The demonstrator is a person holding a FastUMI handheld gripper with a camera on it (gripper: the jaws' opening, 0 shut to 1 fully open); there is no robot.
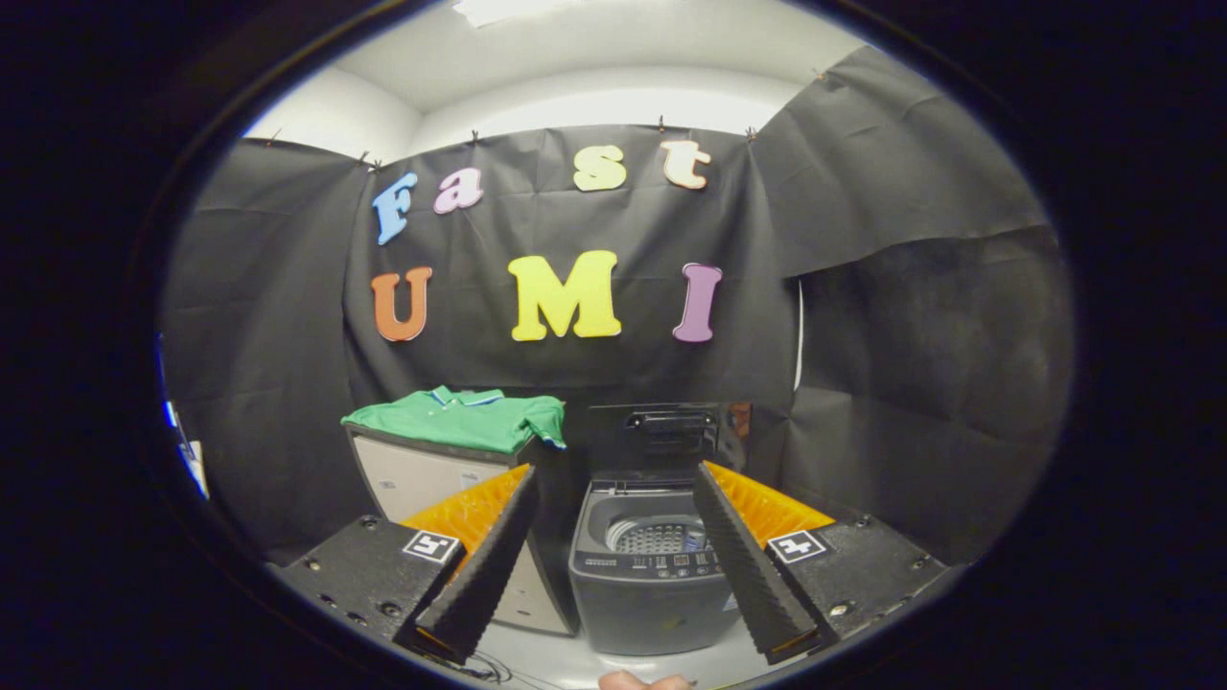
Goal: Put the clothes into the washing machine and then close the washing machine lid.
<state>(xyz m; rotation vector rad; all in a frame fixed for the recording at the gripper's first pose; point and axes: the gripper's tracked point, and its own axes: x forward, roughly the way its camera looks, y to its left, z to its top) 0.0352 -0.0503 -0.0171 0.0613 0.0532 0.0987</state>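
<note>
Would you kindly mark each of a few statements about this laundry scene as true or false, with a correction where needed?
1. The washing machine has its lid raised. True.
2. The green polo shirt already lies inside the drum. False: it lies folded on the white cabinet beside the machine, and the drum looks empty.
3. The gripper is shut on the shirt. False: its fingers stand open, holding nothing, with the machine between and beyond them.
4. The cabinet stands next to the washing machine. True.
5. The shirt is red. False: it is green, with a striped collar.
</note>
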